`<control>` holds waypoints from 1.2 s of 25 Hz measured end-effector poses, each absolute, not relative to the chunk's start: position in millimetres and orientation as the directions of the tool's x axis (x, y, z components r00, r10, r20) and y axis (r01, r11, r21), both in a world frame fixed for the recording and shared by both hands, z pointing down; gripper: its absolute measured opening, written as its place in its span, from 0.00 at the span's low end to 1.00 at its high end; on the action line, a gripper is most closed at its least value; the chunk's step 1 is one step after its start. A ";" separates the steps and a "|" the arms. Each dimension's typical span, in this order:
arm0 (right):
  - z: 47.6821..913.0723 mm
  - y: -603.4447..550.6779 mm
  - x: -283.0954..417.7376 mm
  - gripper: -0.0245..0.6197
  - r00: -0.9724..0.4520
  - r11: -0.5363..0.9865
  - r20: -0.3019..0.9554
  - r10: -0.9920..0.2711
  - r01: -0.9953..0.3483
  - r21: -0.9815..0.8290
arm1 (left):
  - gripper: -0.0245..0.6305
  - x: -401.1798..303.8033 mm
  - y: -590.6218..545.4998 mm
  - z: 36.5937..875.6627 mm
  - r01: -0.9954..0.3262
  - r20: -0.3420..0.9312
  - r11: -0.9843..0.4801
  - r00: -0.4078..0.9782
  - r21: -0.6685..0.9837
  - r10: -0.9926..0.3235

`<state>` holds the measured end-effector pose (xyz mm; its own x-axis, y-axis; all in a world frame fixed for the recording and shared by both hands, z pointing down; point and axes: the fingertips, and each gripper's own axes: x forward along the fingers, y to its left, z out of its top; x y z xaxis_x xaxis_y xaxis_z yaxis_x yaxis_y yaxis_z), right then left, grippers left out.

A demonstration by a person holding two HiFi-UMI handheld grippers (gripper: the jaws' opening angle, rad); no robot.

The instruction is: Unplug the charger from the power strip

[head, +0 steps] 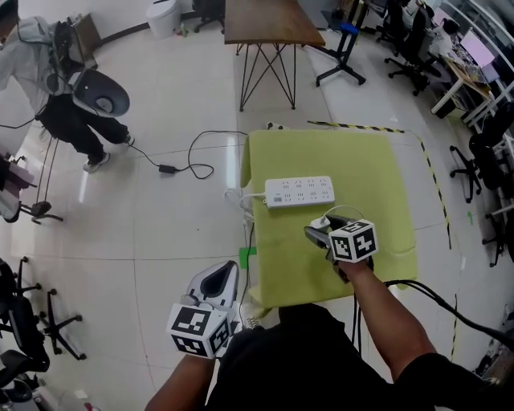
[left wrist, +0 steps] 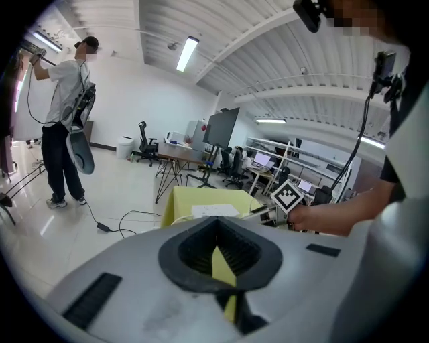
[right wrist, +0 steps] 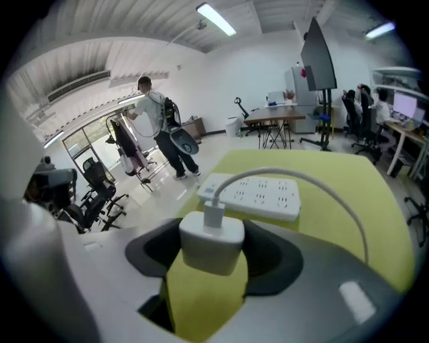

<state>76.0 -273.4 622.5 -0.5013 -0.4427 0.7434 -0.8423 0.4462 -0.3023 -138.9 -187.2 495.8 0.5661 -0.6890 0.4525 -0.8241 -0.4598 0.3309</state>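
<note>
The right gripper (right wrist: 208, 262) is clamped on the white charger (right wrist: 211, 241), whose white cable (right wrist: 322, 182) arcs away to the right. We judge the unplugging done: the charger is held apart from the power strip (right wrist: 258, 195), seated in no socket. Only setting it down and releasing it is left. The left gripper (left wrist: 218, 253) hangs off the near-left corner, jaws together on nothing. The strip lies flat mid-tabletop (head: 385, 177), on a yellow-green cover. Beyond lies an open office — pale tiled floor (head: 161, 104), a black adapter (head: 169, 169) with its lead, a wooden table (head: 269, 24), office chairs, and a person (head: 56, 88) at far left.
</note>
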 end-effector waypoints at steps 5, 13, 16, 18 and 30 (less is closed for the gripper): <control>643.8 -204.9 80.1 0.47 -0.474 0.491 0.818 -0.328 -0.824 -0.281 | 0.05 -123.6 -182.5 492.6 -0.786 0.443 -0.526 0.618 0.326 -0.649; 672.3 -136.4 87.5 0.47 -0.427 0.463 0.874 -0.233 -0.839 -0.286 | 0.05 -99.2 -162.0 493.4 -0.728 0.436 -0.605 0.682 0.323 -0.587; 683.0 -127.7 92.4 0.47 -0.407 0.447 0.879 -0.250 -0.853 -0.268 | 0.05 -94.1 -154.1 492.0 -0.723 0.434 -0.613 0.686 0.319 -0.583; 686.6 -128.4 94.5 0.47 -0.398 0.438 0.876 -0.274 -0.862 -0.255 | 0.05 -93.7 -151.8 489.5 -0.725 0.433 -0.613 0.684 0.314 -0.588; 700.7 -142.8 92.0 0.48 -0.396 0.418 0.865 -0.308 -0.873 -0.251 | 0.05 -103.2 -147.2 484.9 -0.762 0.435 -0.574 0.645 0.301 -0.628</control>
